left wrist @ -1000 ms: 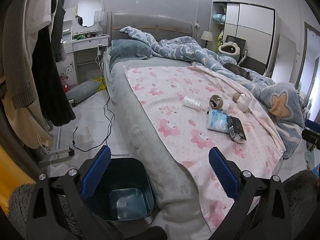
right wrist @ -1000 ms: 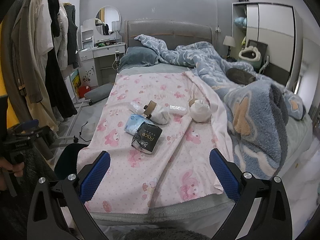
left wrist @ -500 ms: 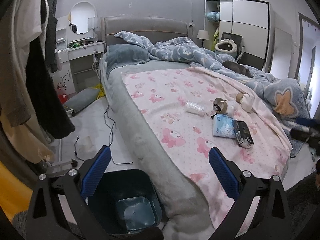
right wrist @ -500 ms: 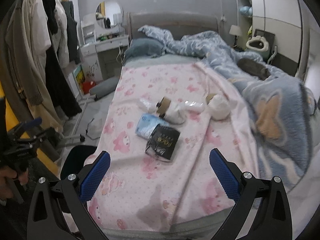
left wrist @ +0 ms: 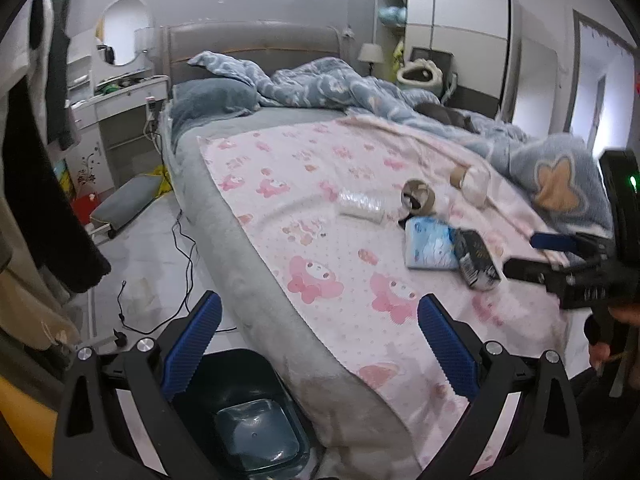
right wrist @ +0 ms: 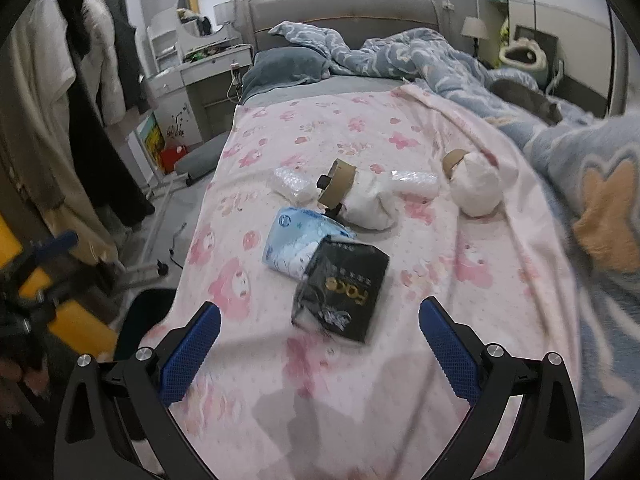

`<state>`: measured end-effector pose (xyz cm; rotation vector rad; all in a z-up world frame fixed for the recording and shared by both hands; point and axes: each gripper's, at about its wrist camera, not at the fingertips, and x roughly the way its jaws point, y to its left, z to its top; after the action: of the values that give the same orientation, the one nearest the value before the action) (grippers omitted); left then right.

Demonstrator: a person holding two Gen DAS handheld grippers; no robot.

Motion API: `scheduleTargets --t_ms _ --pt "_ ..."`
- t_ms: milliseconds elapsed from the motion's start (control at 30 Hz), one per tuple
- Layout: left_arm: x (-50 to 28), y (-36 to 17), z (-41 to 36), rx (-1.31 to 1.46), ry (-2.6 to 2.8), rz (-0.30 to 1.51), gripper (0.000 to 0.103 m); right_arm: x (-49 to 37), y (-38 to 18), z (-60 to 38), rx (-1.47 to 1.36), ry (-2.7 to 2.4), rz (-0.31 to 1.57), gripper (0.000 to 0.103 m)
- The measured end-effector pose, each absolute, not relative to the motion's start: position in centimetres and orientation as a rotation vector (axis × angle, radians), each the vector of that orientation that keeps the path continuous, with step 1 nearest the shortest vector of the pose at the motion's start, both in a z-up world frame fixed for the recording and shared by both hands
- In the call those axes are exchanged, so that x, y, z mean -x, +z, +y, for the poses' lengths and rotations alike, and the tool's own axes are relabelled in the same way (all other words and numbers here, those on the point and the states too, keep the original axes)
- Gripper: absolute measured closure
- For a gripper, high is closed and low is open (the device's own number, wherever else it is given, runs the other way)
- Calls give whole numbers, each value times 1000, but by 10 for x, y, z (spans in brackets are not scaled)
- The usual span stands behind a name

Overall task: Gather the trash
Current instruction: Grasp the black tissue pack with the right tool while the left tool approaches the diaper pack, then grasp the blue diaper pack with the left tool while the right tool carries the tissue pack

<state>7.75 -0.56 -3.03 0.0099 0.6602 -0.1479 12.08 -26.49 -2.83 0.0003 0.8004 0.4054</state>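
Trash lies on the pink sheet [right wrist: 360, 128]: a black packet [right wrist: 342, 290], a light blue tissue pack [right wrist: 298, 242], a cardboard roll with white paper [right wrist: 352, 194], a second roll with a white wad [right wrist: 474, 184], and clear plastic wrappers [right wrist: 290, 184]. My right gripper [right wrist: 318, 354] is open and empty, just short of the black packet. My left gripper [left wrist: 318, 338] is open and empty over the bed's left edge, above the dark bin [left wrist: 240, 412]. The black packet [left wrist: 478, 262] and blue pack [left wrist: 430, 246] also show in the left wrist view, with the right gripper [left wrist: 560, 256] beside them.
A blue duvet [right wrist: 560, 128] is heaped on the bed's right side. Coats [right wrist: 60, 120] hang at the left. A dressing table [left wrist: 120, 104], a grey cushion [left wrist: 124, 200] and black cables [left wrist: 180, 248] are on the floor side. A wardrobe [left wrist: 460, 32] stands at the back.
My right gripper has moved forward and down toward the black packet. The left gripper has risen and turned right, so that more of the bed and the right gripper come into view.
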Motion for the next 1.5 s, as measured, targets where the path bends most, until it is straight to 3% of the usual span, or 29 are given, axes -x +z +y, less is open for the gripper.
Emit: scheduleTargets --t_ms 267,467,633,933,1500 --pt "-102 -42 -2 -5 -205 671 4 -149 -60 -261 -81 358 854 3" --pt "-122 -48 -14 -27 -252 659 4 -162 -73 -262 -95 351 876 10" --pt "-138 -49 -22 -11 -276 667 4 -170 -77 -262 -81 346 882 29" --pt "-164 -51 -59 -12 -338 676 4 -171 -75 -267 -75 391 881 40" --pt "-187 -79 -128 -33 -362 767 4 -154 -52 -348 -212 380 774 42"
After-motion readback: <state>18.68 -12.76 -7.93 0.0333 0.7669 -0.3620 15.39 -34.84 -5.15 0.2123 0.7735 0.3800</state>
